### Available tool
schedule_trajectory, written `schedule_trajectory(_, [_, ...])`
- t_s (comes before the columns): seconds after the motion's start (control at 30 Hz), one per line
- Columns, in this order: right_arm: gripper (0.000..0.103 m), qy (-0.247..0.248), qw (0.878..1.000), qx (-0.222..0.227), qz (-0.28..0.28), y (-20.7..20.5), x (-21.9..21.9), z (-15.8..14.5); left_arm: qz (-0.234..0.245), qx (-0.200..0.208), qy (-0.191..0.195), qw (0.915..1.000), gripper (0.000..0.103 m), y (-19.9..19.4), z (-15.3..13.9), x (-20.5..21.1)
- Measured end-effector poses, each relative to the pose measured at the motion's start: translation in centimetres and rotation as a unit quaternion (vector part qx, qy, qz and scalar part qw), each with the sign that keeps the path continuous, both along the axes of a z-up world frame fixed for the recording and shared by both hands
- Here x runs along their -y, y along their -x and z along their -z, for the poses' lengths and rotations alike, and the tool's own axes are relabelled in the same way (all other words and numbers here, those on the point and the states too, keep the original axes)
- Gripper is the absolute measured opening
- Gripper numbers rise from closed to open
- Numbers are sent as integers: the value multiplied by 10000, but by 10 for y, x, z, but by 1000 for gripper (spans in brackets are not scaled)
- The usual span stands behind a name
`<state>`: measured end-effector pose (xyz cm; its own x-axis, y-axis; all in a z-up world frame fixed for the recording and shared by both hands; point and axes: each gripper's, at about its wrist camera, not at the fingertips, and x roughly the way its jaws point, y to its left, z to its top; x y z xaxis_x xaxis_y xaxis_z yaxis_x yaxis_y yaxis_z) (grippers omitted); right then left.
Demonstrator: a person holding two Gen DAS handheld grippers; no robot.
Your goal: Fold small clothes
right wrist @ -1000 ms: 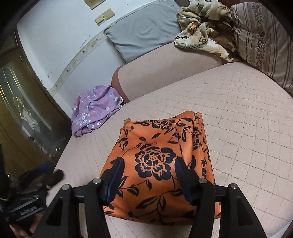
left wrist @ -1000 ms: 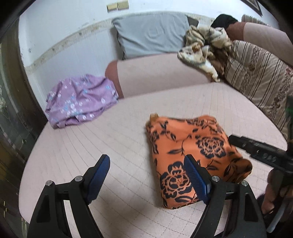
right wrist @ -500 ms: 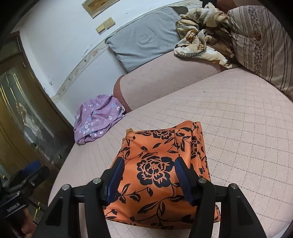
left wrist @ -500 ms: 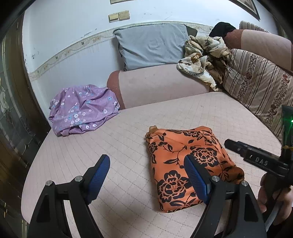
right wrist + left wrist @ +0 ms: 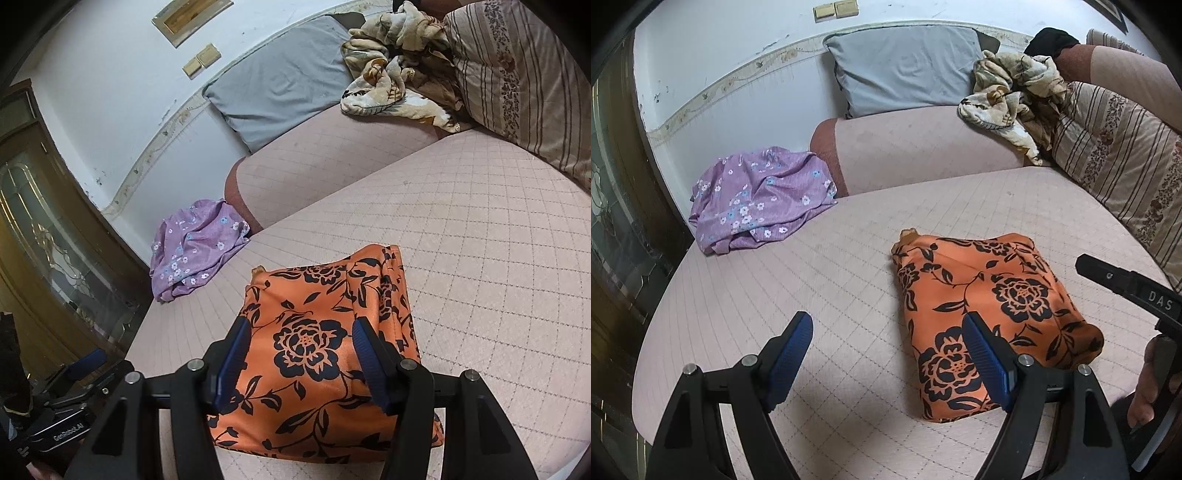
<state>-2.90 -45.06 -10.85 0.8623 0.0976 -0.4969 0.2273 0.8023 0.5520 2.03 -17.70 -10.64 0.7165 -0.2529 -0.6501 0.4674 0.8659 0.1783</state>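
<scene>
An orange garment (image 5: 990,295) with black flowers lies folded into a compact rectangle on the pink quilted bed (image 5: 820,280). My left gripper (image 5: 886,325) is open over bare sheet at the fold's left edge, its right fingertip just in front of the cloth. My right gripper (image 5: 301,326) hovers over the near half of the orange garment (image 5: 314,295), jaws apart and nothing pinched between them. Its black body (image 5: 1126,288) shows at the right of the left wrist view, with a hand below it. A crumpled purple flowered garment (image 5: 757,199) lies at the bed's far left corner.
A grey pillow (image 5: 905,66), a heap of beige patterned cloth (image 5: 1008,92) and a striped cushion (image 5: 1115,147) line the back and right of the bed. A wooden door with glass (image 5: 48,236) stands to the left. The bed's near edge runs just below both grippers.
Both views have only wobbled slightly. The orange garment lies where it lay, and both pairs of jaws stand as wide as before.
</scene>
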Motion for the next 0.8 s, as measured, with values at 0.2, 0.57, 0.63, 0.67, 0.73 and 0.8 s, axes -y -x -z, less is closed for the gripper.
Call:
schedule_trajectory(0.2, [61,-22,10000,-51,-6,-3,0,2,-32,-109,-56,9999,83,-9,10,0])
schedule_trajectory(0.57, [61,-288,9994,-126,154,-9,20,12,-70,-232,-117,9996,83,-22,20,3])
schedule_trajectory(0.63, [61,-314,9992,-140,192,-10,22,13,-66,-243,-131,9996,83,-23,22,4])
schedule_trajectory(0.67, [61,-333,9991,-149,204,-10,23,13,-78,-243,-151,9996,83,-23,22,4])
schedule_trajectory(0.73, [61,-375,9989,-156,223,-10,25,14,-69,-249,-172,9995,83,-24,23,5])
schedule_trajectory(0.8, [61,-396,9988,-155,235,-10,26,14,-66,-257,-186,9995,83,-25,24,6])
